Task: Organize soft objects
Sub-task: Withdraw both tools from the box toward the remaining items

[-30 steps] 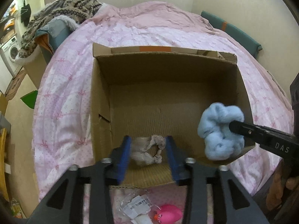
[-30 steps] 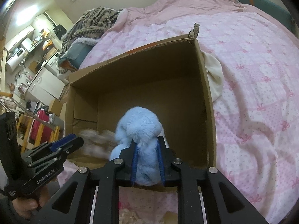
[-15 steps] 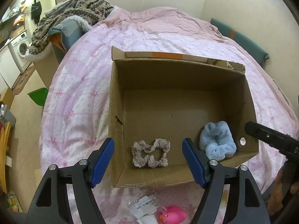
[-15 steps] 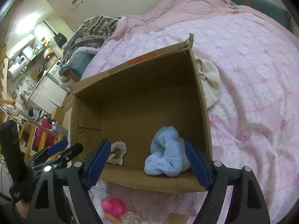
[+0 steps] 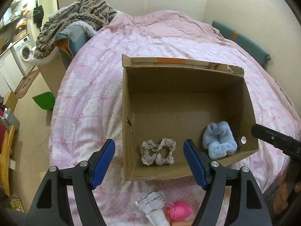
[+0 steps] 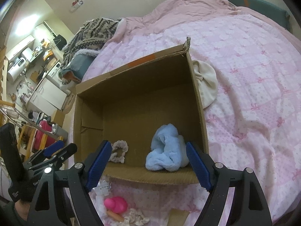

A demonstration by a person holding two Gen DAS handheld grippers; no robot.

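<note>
In the left wrist view, we found the left hand-held gripper (image 5: 149, 160) standing wide apart and holding nothing, poised above the near edge of the cardboard box (image 5: 128, 113) on the bed (image 5: 90, 79). The beige lace scrunchie (image 5: 157, 151) lay loose on the box floor below the gap between the pads, untouched. The blue fluffy scrunchie (image 5: 219, 141) sat in the near right corner of the box. We judged that a careless descent could catch the box's near wall and tip or shift it on the soft bedding. A pink toy (image 5: 179, 208) and a plastic packet (image 5: 151, 202) lay outside the box, near its front.

In the right wrist view, the right hand-held gripper (image 6: 148, 164) was likewise spread wide and empty, its right pad just beside the blue fluffy scrunchie; whether it touched we could not tell. We judged that pulling away might snag the fluff and drag the item out. Another pale scrunchie (image 6: 136, 214) remained on the bed near the pink toy.
</note>
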